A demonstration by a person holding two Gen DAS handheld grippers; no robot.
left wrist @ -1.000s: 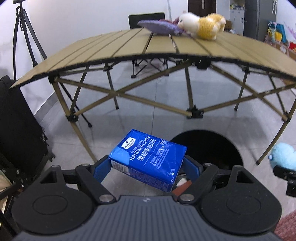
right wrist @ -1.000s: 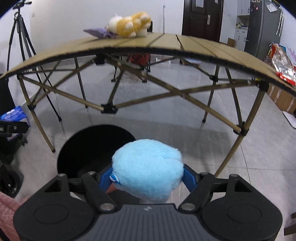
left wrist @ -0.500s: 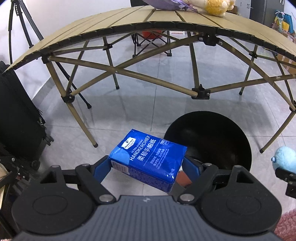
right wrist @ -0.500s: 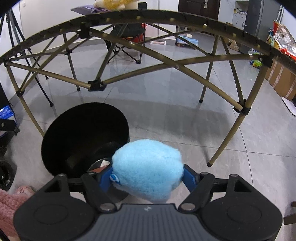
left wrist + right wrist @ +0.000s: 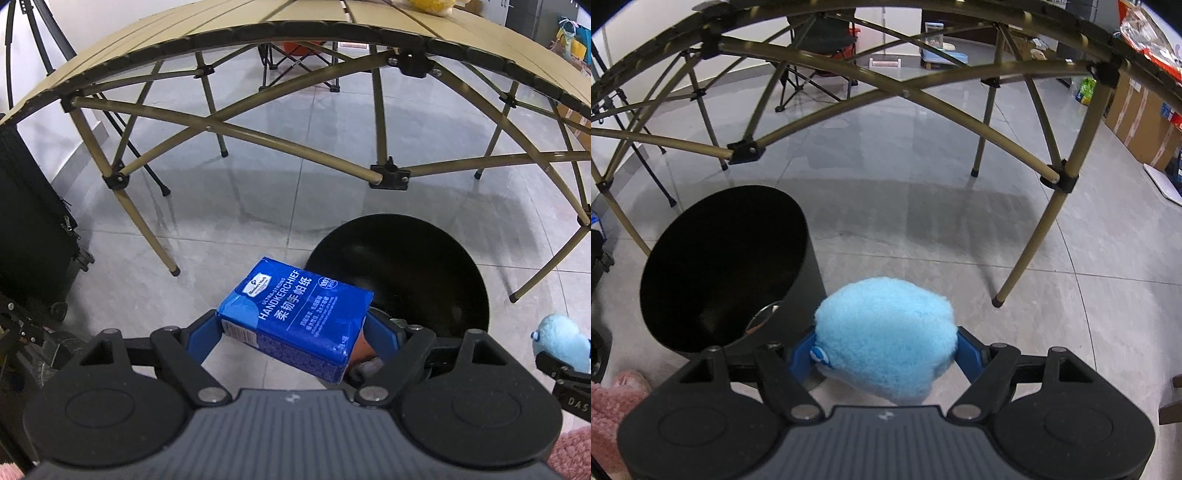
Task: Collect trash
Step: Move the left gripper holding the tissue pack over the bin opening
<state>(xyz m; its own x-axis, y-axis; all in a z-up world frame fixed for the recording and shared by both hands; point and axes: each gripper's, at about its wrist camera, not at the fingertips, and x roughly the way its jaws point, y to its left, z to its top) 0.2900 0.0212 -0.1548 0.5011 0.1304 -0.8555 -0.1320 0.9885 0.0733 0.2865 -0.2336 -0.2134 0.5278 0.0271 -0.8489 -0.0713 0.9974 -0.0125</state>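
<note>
the left gripper (image 5: pixel 293 334) clamps a blue tissue pack (image 5: pixel 295 314) and the right gripper (image 5: pixel 882 356) a fluffy blue toy (image 5: pixel 884 336), both angled down beside the black bin (image 5: pixel 724 266), likely for dropping in.

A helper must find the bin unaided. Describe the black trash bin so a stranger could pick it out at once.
Start at the tan slatted folding table with crossed metal legs. On the grey tiled floor beside its near legs stands the black round trash bin, open-topped. It is the only dark cylinder there, with some litter at its bottom.
</note>
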